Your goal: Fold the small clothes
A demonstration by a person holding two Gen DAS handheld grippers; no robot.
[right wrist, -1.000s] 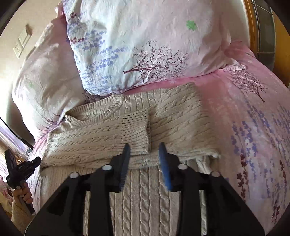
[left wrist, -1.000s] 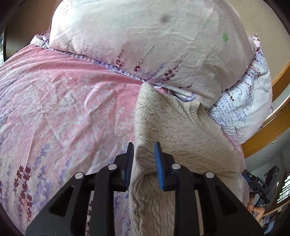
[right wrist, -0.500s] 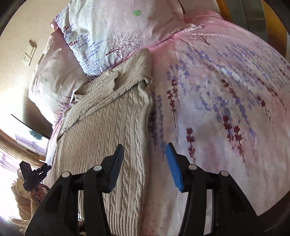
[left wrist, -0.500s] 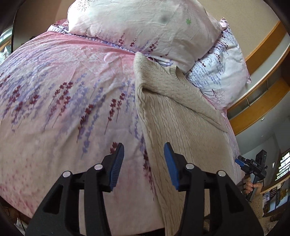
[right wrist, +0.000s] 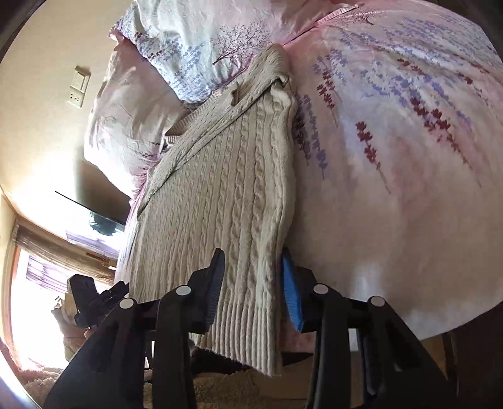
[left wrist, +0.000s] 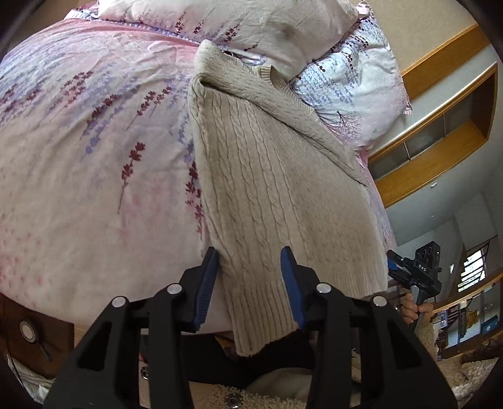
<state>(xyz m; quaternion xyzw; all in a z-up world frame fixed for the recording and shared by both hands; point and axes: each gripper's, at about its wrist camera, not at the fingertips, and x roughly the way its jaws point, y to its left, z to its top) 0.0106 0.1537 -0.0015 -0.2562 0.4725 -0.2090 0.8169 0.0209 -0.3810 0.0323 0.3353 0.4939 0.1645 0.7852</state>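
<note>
Left wrist view: beige cable-knit sweater (left wrist: 270,176) lies lengthwise on the bed with the pink lavender-print cover (left wrist: 94,163), neck end up by the pale floral pillows (left wrist: 283,28), ribbed hem hanging off the near bed edge. Sleeves look already folded in across the chest, so the body reads as a narrow strip, probably set up for a bottom-to-top fold. Left tool (left wrist: 251,283) sits at the hem's left corner, blue pads apart, the ribbed corner between them. Left pad is just beside the sweater's side edge, right pad lies over the knit; not clamped, fabric hangs slack. The other tool (left wrist: 418,270), gripped in a hand, shows at the far right, near the hem's opposite corner. Wooden shelving (left wrist: 440,126) behind on the wall.

Right wrist view: same sweater (right wrist: 220,201) from the other side, hem draping over the bed edge (right wrist: 408,188) toward the floor. Right tool (right wrist: 253,286) is at the hem's right corner, jaws apart and straddling the thick folded side edge. Left finger rests on the cable knit, the blue pad of the right finger is just outside the edge, partly hidden by fabric. No squeeze visible. Left tool (right wrist: 94,299) is seen low left, dark against window glare, too washed out to tell its jaws here. Wall switch plate (right wrist: 78,86) up left.

Judgement: both tools are placed on the two hem corners so they can pinch together and carry the hem up toward the collar.
</note>
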